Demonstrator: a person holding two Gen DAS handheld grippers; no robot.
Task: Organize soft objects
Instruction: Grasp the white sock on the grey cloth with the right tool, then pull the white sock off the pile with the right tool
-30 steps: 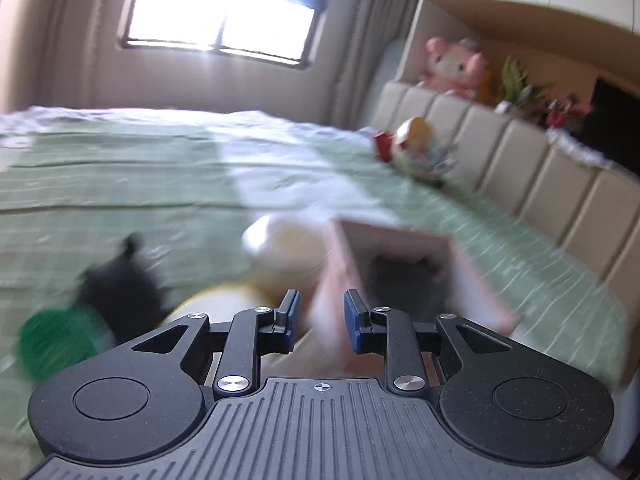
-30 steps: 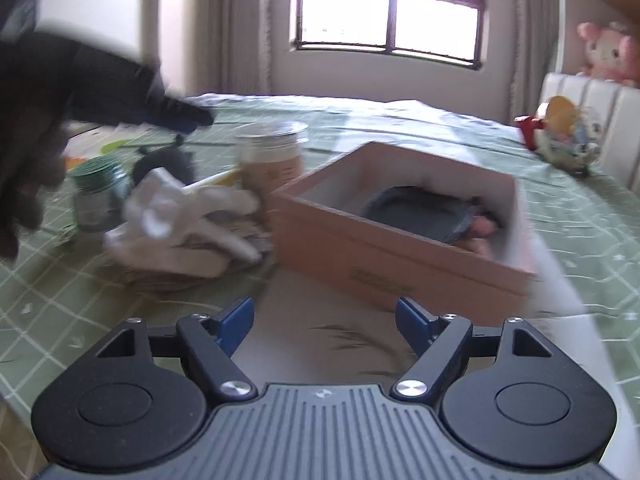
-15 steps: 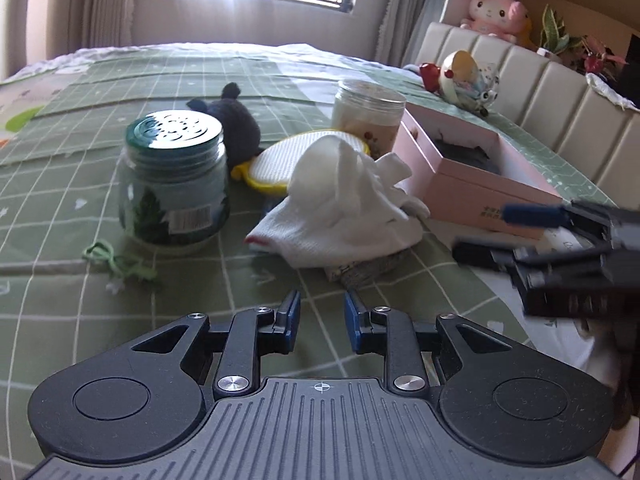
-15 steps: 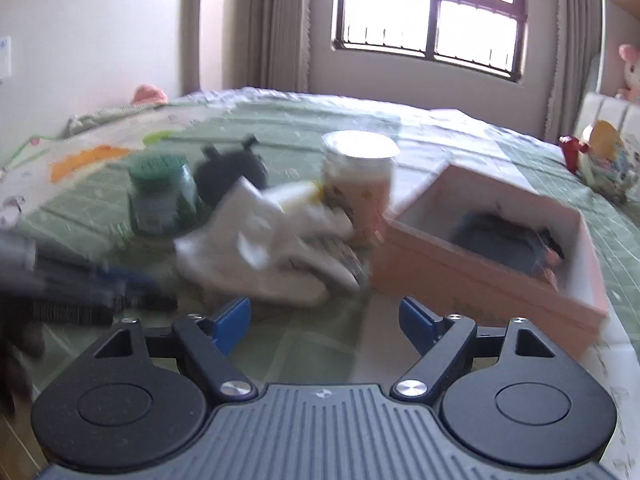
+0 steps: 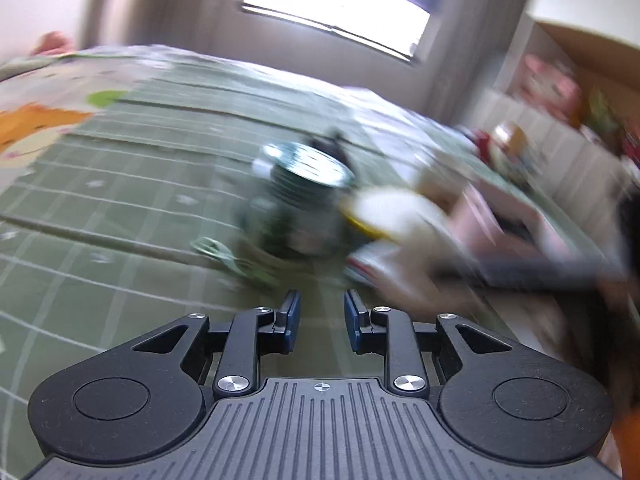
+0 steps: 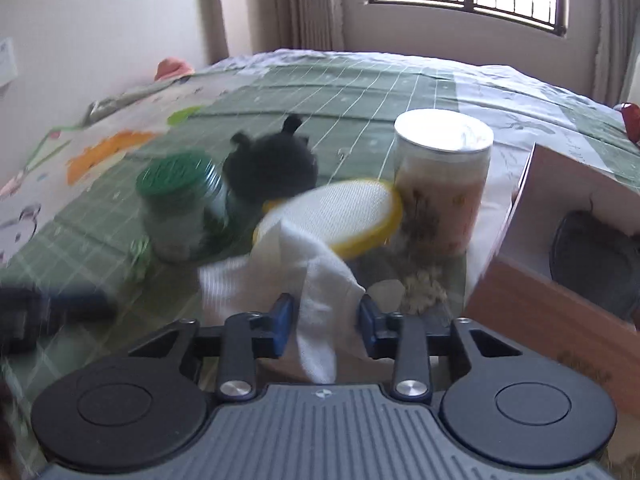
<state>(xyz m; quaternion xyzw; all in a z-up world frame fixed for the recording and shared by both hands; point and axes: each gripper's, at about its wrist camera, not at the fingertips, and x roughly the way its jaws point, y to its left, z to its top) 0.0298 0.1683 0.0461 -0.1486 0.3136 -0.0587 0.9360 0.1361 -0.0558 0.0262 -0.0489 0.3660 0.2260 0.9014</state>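
A white sock [image 6: 288,276] lies on the green bed cover, and part of it hangs between the fingers of my right gripper [image 6: 326,326], which are narrowed around it. A black plush toy [image 6: 272,164] sits behind, next to a yellow-rimmed mesh pad [image 6: 340,212]. The pink box [image 6: 532,300] at the right holds a dark soft item [image 6: 592,256]. My left gripper [image 5: 318,320] is nearly shut and empty above the cover; its view is blurred, with the sock [image 5: 404,248] and box [image 5: 500,228] to the right.
A green-lidded jar [image 6: 180,204] and a white-lidded jar [image 6: 444,184] stand by the sock. A green string [image 5: 228,256] lies before the green jar [image 5: 300,200]. The right gripper shows as a dark blur [image 5: 540,272]. Plush toys line the headboard [image 5: 516,156].
My right gripper moved forward and narrowed its fingers around the white sock. My left gripper swung left, blurring its view; its narrow finger gap is unchanged.
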